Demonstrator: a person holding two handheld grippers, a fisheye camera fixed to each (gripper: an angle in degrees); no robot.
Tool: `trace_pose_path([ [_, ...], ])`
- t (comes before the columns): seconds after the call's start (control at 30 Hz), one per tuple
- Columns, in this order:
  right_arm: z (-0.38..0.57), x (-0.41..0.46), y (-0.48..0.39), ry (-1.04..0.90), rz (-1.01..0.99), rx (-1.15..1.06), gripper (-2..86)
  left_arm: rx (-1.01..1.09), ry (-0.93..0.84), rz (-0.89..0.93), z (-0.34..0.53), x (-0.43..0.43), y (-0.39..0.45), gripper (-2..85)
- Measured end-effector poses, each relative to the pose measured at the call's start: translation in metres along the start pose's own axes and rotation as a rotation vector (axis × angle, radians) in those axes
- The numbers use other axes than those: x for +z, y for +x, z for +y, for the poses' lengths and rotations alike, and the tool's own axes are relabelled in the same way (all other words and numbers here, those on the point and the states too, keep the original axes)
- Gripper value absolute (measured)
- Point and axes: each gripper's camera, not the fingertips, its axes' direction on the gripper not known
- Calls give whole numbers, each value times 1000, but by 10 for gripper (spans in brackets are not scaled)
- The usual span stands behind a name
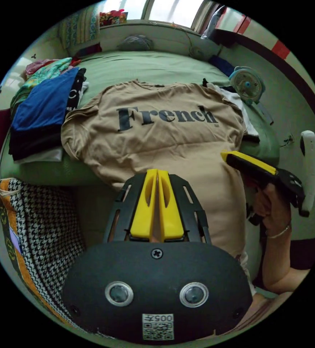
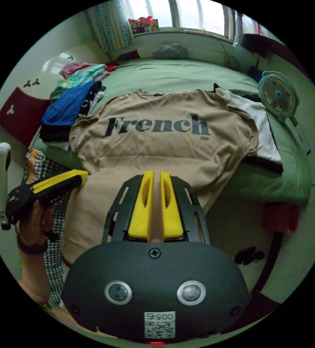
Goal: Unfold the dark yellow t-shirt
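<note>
Left claw (image 1: 156, 181), black frame with yellow jaws: I read the jaws as pressed together, with tan cloth showing in the thin slit between them, so I judge them clamped on the hem of the dark yellow cotton t-shirt (image 1: 157, 141). Right claw (image 2: 153, 183), same build: its jaws stand a narrow slit apart with the same tan cloth between them; I take it as gripping the hem too, though the contact itself is hidden.

In the left gripper view the right claw appears at the shirt's side edge (image 1: 250, 163), held by a hand (image 1: 273, 206); in the right gripper view the left claw (image 2: 59, 180) appears at the opposite side edge.

The t-shirt lies print side up, chest and sleeves spread flat on the green-sheeted bed (image 2: 186, 74), its lower part draped over the bed's near edge toward me. Stacked folded clothes (image 1: 41, 112) sit along one side edge of the bed, a white garment (image 2: 259, 127) and a small pale blue fan (image 2: 278, 95) near the other.

Handling, as I judge it: light, limp, non-slippery knit that sags and creases between grips. The hem corners are the best holds; pulling them apart evenly should flatten the draped part.
</note>
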Motion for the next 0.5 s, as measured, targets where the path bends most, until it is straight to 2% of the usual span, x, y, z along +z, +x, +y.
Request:
trace_pose_path([
  [0.07, 16, 6, -17, 69, 85, -36, -3, -23, 70, -27, 13, 4, 4, -5],
  [0.23, 30, 9, -35, 85, 97, -35, -9, 1, 115, -94, 34, 16, 20, -6],
  [0.5, 48, 13, -55, 107, 91, -22, -10, -18, 141, -16, 52, 33, 23, -6],
])
